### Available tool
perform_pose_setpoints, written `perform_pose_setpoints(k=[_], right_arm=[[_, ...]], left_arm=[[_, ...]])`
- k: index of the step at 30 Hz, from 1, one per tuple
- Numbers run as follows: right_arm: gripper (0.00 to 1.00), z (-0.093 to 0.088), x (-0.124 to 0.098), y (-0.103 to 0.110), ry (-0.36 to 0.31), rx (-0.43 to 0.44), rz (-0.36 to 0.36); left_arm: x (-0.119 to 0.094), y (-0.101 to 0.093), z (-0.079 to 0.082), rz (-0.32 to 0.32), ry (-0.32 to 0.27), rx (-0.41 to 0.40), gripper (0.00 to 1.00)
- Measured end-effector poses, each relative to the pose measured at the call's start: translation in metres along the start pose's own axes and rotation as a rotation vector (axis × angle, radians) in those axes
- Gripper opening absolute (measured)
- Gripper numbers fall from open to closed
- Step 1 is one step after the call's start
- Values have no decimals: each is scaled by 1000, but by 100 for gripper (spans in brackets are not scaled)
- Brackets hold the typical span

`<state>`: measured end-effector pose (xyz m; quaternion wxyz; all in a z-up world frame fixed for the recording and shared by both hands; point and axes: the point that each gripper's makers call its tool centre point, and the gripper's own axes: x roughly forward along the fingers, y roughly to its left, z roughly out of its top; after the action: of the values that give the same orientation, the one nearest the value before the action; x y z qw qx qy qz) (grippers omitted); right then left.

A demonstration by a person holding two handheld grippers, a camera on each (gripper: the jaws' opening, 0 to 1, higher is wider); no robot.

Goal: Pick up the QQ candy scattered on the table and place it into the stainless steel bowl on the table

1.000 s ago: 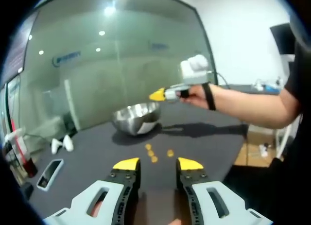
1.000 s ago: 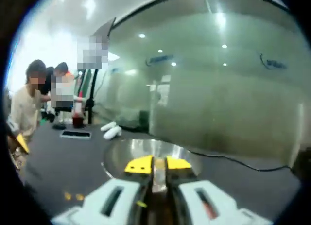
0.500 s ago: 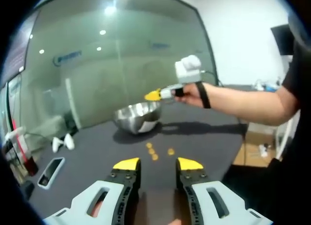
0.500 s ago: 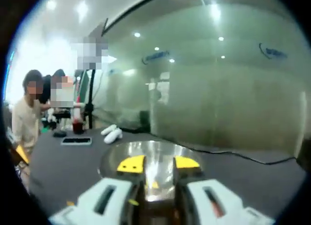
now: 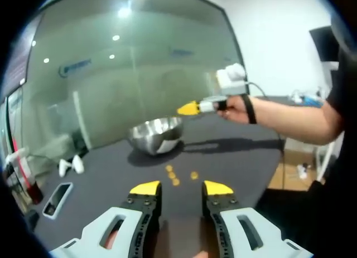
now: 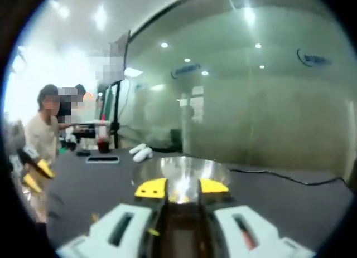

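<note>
The dark table [image 5: 234,157] was the largest thing, and its near edge ran down the right of the left gripper view, with floor beyond it. One stainless steel bowl [image 5: 154,135] stood on it toward the far side, with bare table all around. Three QQ candies [image 5: 176,174] lay close together on the open surface between the bowl and the left gripper [image 5: 181,188], whose jaws were apart and held nothing. The right gripper [image 5: 191,108], in the person's hand [image 5: 239,107], hung in the air above the table just right of the bowl; in its own view the jaws [image 6: 181,186] were parted and empty, with the bowl [image 6: 184,171] right ahead. One phone [image 5: 57,198] and two white controllers [image 5: 71,165] lay near the left edge.
</note>
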<state>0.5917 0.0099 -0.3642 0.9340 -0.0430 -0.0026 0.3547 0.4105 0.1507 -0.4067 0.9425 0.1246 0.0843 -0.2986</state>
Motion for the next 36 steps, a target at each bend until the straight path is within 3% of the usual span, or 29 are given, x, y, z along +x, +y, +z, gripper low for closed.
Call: perform_pose_setpoints(k=[5, 9, 16, 18, 19, 21, 27, 30, 36], right_arm=[[21, -15, -29, 18, 1, -43, 98], [21, -31, -49, 22, 30, -29, 120], [21, -49, -72, 40, 62, -51, 235], [21, -52, -75, 42, 61, -112, 241], [21, -55, -77, 46, 69, -155, 264], [20, -61, -82, 62, 80, -134, 341], [20, -77, -77, 90, 145, -202, 427], [20, -75, -71, 98, 140, -141, 451], [20, -76, -57, 118, 166, -171, 484]], left_arm=[[-2, -12, 8, -53, -37, 54, 31], [-2, -24, 15, -86, -62, 109, 33], [2, -15, 11, -63, -50, 82, 34], [1, -15, 12, -66, -56, 77, 34], [-1, -17, 14, -72, -65, 78, 34], [-2, -19, 17, -81, -77, 79, 34], [-1, -18, 8, -74, -48, 89, 34], [-1, -18, 8, -73, -49, 84, 34], [-4, -19, 4, -74, -41, 86, 34]])
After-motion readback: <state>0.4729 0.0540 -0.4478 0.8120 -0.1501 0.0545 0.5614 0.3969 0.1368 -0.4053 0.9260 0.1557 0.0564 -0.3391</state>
